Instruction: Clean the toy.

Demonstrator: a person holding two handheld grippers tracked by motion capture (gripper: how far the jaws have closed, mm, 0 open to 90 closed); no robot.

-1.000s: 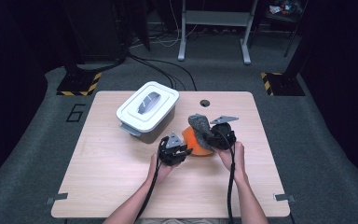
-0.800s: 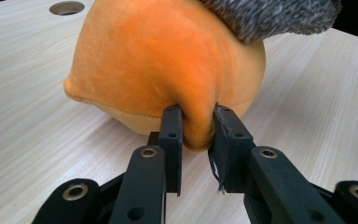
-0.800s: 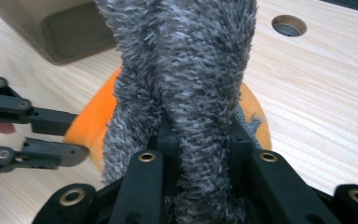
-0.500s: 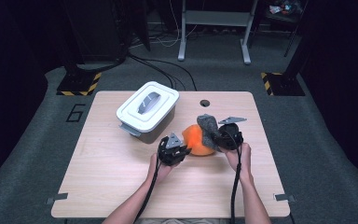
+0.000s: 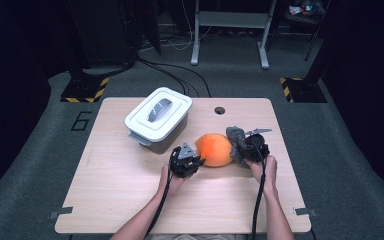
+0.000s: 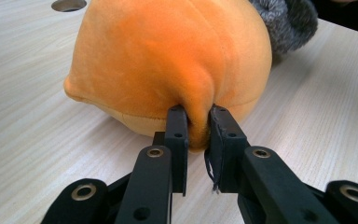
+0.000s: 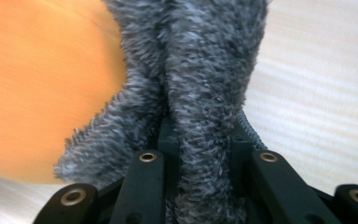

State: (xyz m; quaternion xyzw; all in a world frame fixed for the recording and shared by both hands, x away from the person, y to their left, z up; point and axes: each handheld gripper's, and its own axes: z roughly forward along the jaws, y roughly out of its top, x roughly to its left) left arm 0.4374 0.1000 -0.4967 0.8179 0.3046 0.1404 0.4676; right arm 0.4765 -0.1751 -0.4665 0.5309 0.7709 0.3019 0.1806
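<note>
**Both grippers clamped on the plush toy at mid-table**

Left gripper [image 5: 192, 161]: the jaws are pinched on a fold of the orange plush body [image 5: 215, 149]. In the left gripper view the two black pads [image 6: 176, 128] squeeze a ridge of orange fabric [image 6: 177, 60] between them, and the bulk of the toy sits directly ahead of the jaws, resting on the wooden table [image 5: 115, 190]. The jaws have just been closing a little further, with the fabric between them. The grey furry part [image 6: 284, 21] shows beyond the orange body, on its far right side from this gripper.

Right gripper [image 5: 247, 145]: it is clenched on the grey furry part [image 5: 236, 139]. In the right gripper view a band of grey fur [image 7: 200, 93] runs straight between the jaws, and the pads are largely buried in it. The orange body [image 7: 42, 84] lies ahead and to the left of this gripper, touching the fur.

Position: the toy lies between the two grippers, held at opposite ends.

Surroundings: a white lidded box [image 5: 157, 119] stands just beyond the left gripper, near the toy; whether it touches the toy cannot be told. A round hole [image 5: 219, 110] in the tabletop lies farther beyond the toy.
</note>
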